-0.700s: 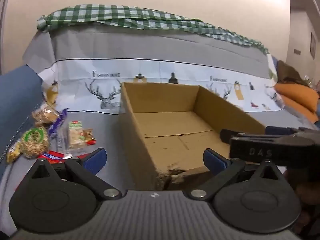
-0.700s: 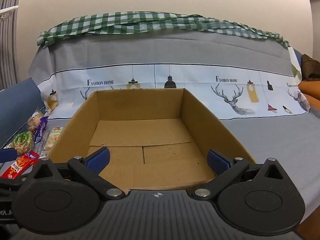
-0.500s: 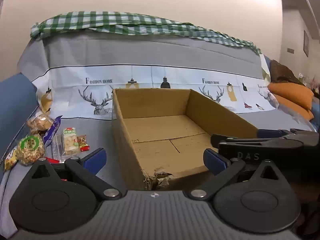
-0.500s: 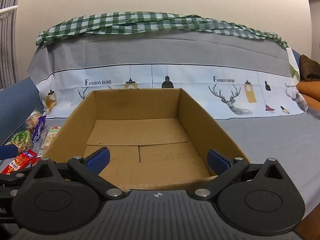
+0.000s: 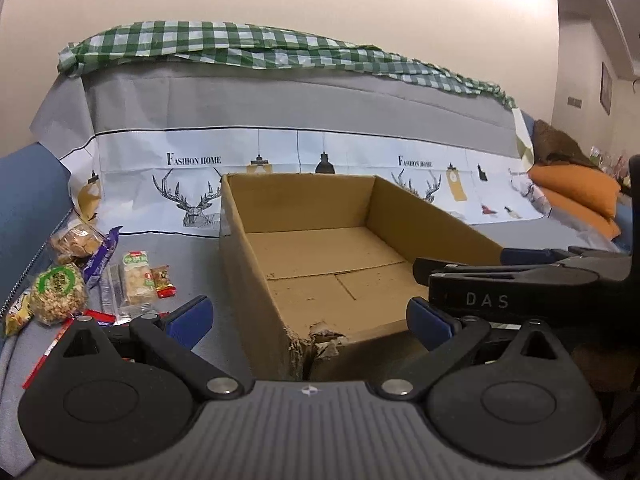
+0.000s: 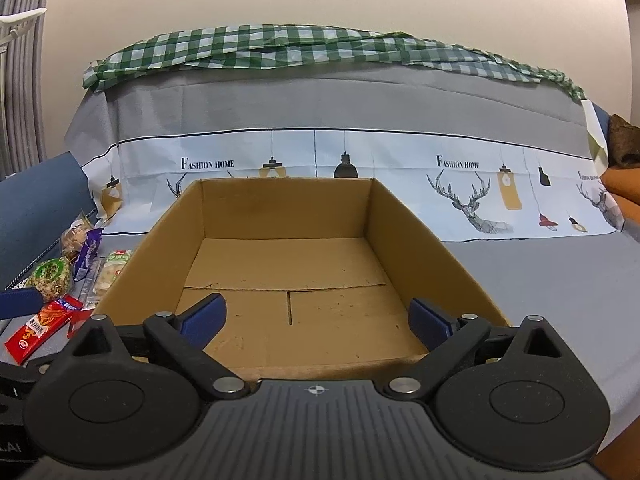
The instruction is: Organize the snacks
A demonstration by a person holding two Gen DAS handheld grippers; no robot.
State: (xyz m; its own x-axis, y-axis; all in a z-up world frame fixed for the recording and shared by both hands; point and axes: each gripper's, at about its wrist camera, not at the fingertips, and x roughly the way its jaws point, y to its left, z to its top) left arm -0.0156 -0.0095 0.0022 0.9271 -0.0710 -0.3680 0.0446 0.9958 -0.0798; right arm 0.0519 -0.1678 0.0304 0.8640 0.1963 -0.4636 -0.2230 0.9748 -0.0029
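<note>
An open, empty cardboard box [image 5: 240,256] [image 6: 404,220] sits on a grey-covered sofa seat. Several snack packs lie left of it: a round green-labelled nut pack [image 5: 59,294] [image 6: 51,278], a purple bar [image 5: 102,256], a clear cracker pack [image 5: 136,280] [image 6: 114,266] and a red bar [image 6: 40,326]. My left gripper [image 5: 308,316] is open and empty, at the box's torn near-left corner. My right gripper [image 6: 316,318] is open and empty, over the box's near edge. The right gripper also shows in the left wrist view [image 5: 520,280].
The sofa back carries a deer-print cover [image 6: 472,196] and a green checked cloth [image 5: 240,46]. A blue armrest [image 6: 36,196] stands at the left. Orange cushions [image 5: 576,196] lie at the far right.
The left gripper has swung and pulled back a little, so the box and snacks sit more to the right in its view. The right gripper has barely moved. Both stay open.
</note>
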